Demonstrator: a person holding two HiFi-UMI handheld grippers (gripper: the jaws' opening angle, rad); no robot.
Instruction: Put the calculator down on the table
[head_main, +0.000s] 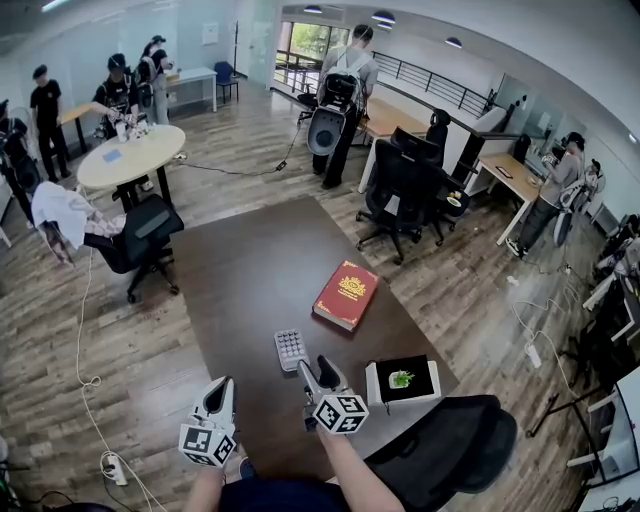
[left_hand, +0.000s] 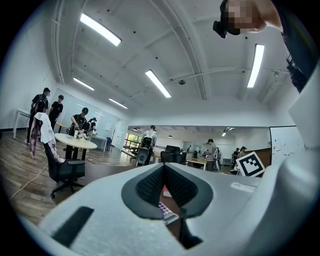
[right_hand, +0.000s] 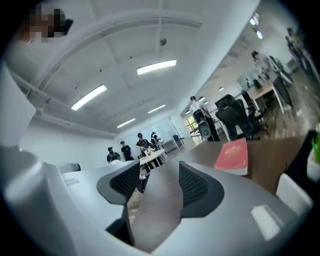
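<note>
A grey calculator (head_main: 290, 349) lies flat on the dark brown table (head_main: 250, 270), near its front edge. My right gripper (head_main: 322, 368) hovers just right of the calculator and a little nearer to me. It is open, and in the right gripper view (right_hand: 160, 171) only bare tabletop shows between its pads. My left gripper (head_main: 218, 392) hangs at the front left, off the calculator's left side. Its pads (left_hand: 150, 185) meet at the tips with nothing held. The calculator (left_hand: 168, 213) shows low through the gap under them. The right gripper view does not show the calculator.
A red book (head_main: 346, 294) lies beyond the calculator, also seen as the red book (right_hand: 234, 156). A white-edged black box (head_main: 403, 381) with a green picture sits at the front right corner. A black chair (head_main: 455, 440) stands close at right, another chair (head_main: 140, 240) at left. People stand around the room.
</note>
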